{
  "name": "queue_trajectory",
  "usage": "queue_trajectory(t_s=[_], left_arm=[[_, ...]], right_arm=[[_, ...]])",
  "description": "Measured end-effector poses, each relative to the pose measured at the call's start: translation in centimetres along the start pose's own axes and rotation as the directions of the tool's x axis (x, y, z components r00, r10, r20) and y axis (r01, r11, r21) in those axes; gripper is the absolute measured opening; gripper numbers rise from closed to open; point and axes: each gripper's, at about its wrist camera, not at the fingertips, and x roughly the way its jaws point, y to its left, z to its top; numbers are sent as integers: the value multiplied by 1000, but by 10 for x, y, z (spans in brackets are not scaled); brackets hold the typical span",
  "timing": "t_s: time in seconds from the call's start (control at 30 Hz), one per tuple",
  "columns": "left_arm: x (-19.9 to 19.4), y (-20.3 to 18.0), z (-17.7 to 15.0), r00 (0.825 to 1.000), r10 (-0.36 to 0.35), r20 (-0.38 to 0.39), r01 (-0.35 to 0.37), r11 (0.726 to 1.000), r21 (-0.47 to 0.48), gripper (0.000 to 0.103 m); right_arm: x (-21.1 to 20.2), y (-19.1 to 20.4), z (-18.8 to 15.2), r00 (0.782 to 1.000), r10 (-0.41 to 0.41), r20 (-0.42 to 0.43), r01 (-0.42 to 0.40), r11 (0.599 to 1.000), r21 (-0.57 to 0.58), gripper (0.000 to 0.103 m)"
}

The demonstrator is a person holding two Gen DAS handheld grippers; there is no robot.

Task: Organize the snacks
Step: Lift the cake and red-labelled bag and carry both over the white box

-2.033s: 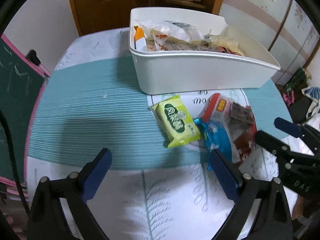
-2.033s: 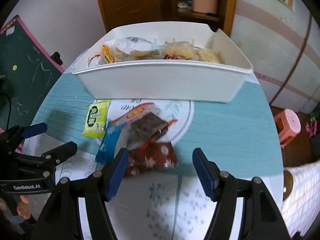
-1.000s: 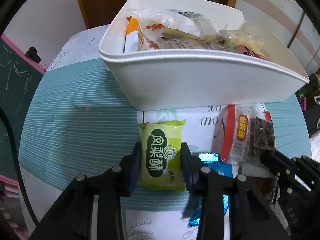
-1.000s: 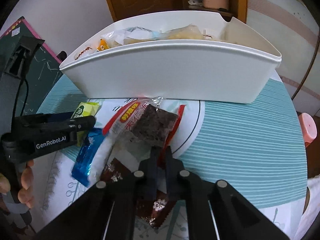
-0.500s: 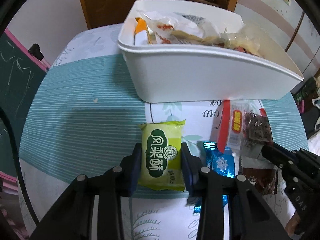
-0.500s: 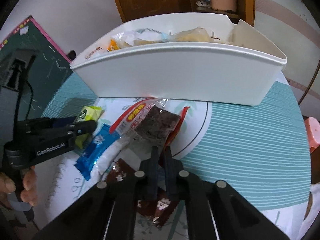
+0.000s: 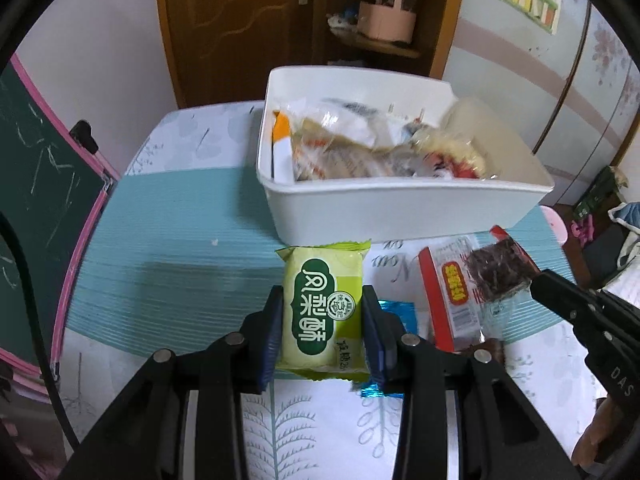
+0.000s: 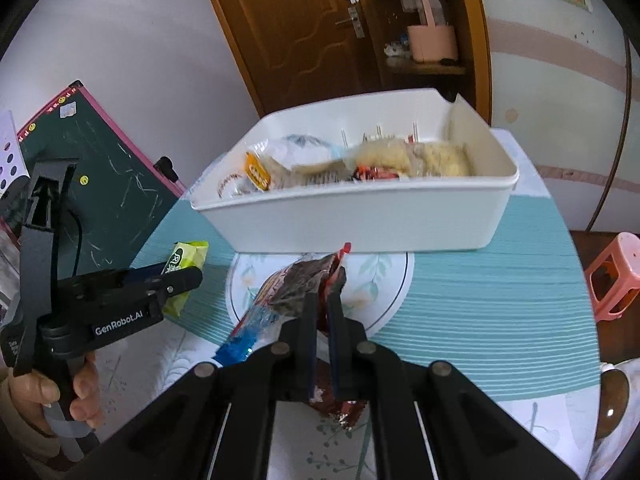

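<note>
Green packet (image 7: 323, 322): small sealed snack, judged light and a little springy; clamped across its width between the pads of the left gripper (image 7: 322, 330), lifted off the table (image 7: 168, 248), in front of the bin.
Hold on green packet: mid-body, both long sides pressed; probably secure, though glossy film could slip.
Red packet (image 8: 298, 286): clear-and-red wrapper with a dark bar inside, judged light, crinkly and floppy; pinched by an edge in the right gripper (image 8: 323, 322), whose jaws were nearly together on the thin film; hanging tilted above the table.
Hold on red packet: edge grip only, likely to swing or twist.
Blue packet (image 7: 394, 314): lying on the table just beside the left gripper, not gripped.
Dark red packet (image 8: 340, 408): on the table under the right gripper, mostly hidden.
White bin (image 7: 400, 208): open-topped, on the table, already heaped with wrapped snacks; room apparently left at the right end.
</note>
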Motion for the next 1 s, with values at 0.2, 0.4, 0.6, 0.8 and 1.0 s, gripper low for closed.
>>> queue_trajectory(t_s=[0.2, 0.4, 0.6, 0.8, 1.0], left_arm=[[-39, -8, 34, 997, -31, 75, 28, 999, 46, 35], [-82, -20, 91, 987, -38, 154, 19, 992, 122, 35], [-114, -34, 155, 973, -40, 228, 0, 985, 173, 35], [-120, -52, 205, 964, -21, 264, -36, 977, 208, 35], [-90, -65, 230, 974, -10, 225, -42, 973, 225, 35]], right_arm=[[-42, 15, 37, 994, -16, 107, 20, 999, -33, 4], [-85, 38, 93, 972, -46, 228, 72, 991, -110, 4], [-115, 52, 151, 935, -103, 340, 160, 977, -143, 4], [-125, 52, 199, 904, -156, 397, 219, 969, -117, 4], [-106, 43, 220, 894, -214, 393, 274, 956, -103, 4]])
